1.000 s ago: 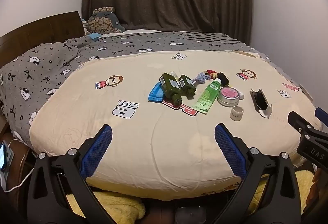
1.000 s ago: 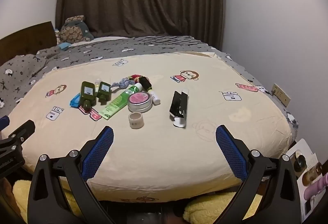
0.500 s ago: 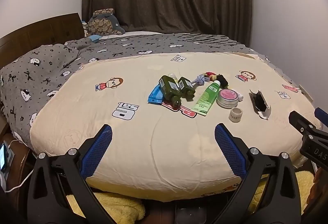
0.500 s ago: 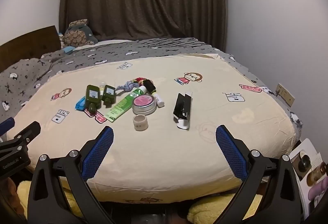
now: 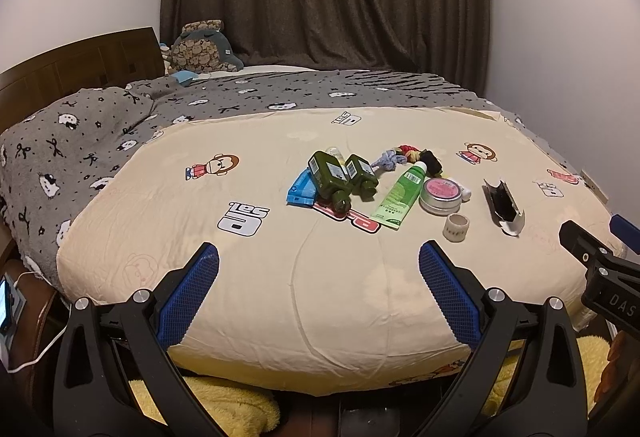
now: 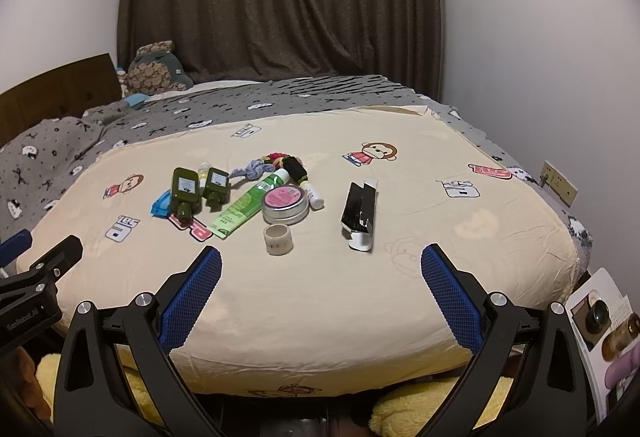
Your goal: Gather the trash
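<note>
Both grippers spread wide and empty: left gripper point(image 5: 319, 273) and right gripper point(image 6: 321, 273) hovering over the near edge of the cream cartoon-print bedspread point(image 6: 440, 237), touching nothing. Pulled back and raised slightly against a second ago, so the litter sits smaller and further up in both views; nothing on the bed moved. Probably still lining up, no pickup begun.

Trash clustered mid-bed: two dark green bottles point(image 5: 340, 177) lying side by side, over a flat blue packet point(image 5: 301, 188); light green squeeze tube point(image 5: 400, 193) beside them; round silver tin with pink lid point(image 6: 285, 203) touching a small white stick point(image 6: 313, 195); small cream ring of tape point(image 6: 278, 239) nearest; torn black-and-white carton point(image 6: 360, 215) apart to the right. Tangle of coloured hair ties point(image 6: 272, 163) behind.

No bin visible in either view. Grey patterned blanket point(image 5: 80, 141) and plush toy point(image 5: 204, 47) well clear. Approach open; soft bedding likely to give under a press.
</note>
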### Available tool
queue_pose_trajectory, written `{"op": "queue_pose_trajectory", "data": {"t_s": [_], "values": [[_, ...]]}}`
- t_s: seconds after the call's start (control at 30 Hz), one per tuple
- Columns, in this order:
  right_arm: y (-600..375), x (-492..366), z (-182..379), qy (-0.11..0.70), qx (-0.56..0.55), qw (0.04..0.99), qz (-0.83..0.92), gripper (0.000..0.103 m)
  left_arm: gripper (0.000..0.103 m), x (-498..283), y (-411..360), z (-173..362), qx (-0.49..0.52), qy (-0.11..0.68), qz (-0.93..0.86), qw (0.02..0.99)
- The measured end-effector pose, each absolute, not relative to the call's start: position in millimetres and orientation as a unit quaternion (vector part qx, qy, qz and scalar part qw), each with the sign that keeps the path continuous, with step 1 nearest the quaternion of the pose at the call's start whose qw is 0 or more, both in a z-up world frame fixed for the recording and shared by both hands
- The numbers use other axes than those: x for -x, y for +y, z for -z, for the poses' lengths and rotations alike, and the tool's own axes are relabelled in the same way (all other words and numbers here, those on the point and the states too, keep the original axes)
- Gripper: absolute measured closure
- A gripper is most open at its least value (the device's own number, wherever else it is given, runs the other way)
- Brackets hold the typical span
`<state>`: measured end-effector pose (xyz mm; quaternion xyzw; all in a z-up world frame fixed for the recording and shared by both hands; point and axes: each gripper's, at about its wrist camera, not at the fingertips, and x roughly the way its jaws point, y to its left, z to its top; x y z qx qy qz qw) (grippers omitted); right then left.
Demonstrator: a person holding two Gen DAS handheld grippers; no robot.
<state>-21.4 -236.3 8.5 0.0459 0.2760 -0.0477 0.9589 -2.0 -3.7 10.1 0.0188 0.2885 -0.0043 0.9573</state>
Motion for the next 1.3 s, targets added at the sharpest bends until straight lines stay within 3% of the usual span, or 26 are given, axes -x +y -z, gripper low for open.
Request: {"op": "queue_pose_trajectory", "data": {"t_s": [1.3], "values": [[-241.1, 22.2, -4.9, 0.265, -0.059, 0.961, 0.053, 0.003, 0.008, -4.8, -9.3, -7.4, -0.014, 0.286, 0.017, 0.958]]}}
